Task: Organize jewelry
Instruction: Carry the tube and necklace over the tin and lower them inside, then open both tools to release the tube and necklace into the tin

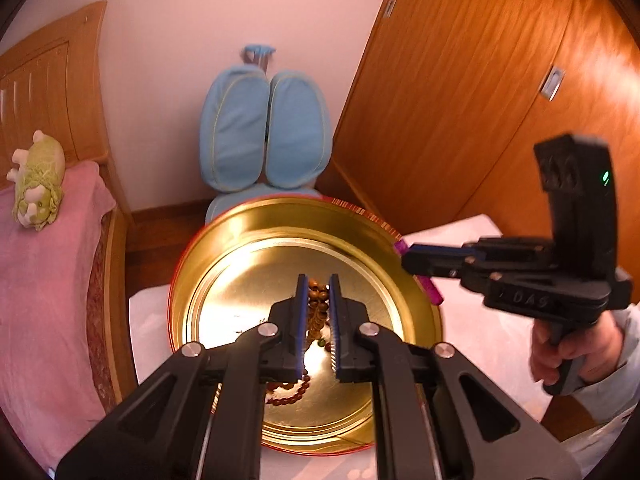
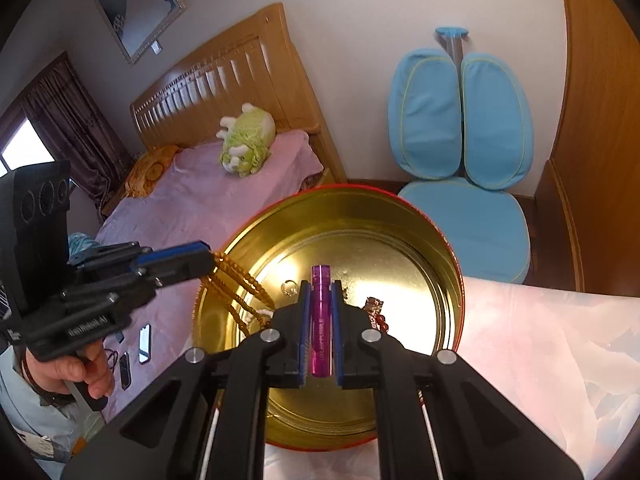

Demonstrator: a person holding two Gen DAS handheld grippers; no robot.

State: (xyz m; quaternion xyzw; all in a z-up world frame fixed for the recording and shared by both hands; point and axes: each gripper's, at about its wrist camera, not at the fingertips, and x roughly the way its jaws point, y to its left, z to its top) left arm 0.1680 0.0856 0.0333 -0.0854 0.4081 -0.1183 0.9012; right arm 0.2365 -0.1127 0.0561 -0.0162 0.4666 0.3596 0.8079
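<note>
A round gold tin (image 1: 224, 248) with a red outside stands on a white cloth. My left gripper (image 1: 318, 280) hangs over it, shut on a strand of brown wooden beads (image 1: 316, 312) that droops into the tin. In the right wrist view the left gripper (image 2: 210, 258) comes in over the tin's left rim with the bead strand (image 2: 240, 284) hanging from it. My right gripper (image 2: 321, 284) is shut on a purple tube (image 2: 321, 320) above the tin (image 2: 360, 216). In the left wrist view the right gripper (image 1: 406, 258) holds the purple tube (image 1: 430, 290) at the tin's right rim. A red-bead bracelet (image 2: 376, 314) and a small clear piece (image 2: 289, 288) lie inside.
Behind the tin stands a blue chair (image 2: 460, 136). To the left is a bed with a pink blanket (image 2: 192, 200) and a green plush toy (image 2: 246, 140). A wooden wardrobe (image 1: 480, 100) fills the right. Phones (image 2: 144, 344) lie on the bed. White cloth (image 2: 540, 340) covers the table.
</note>
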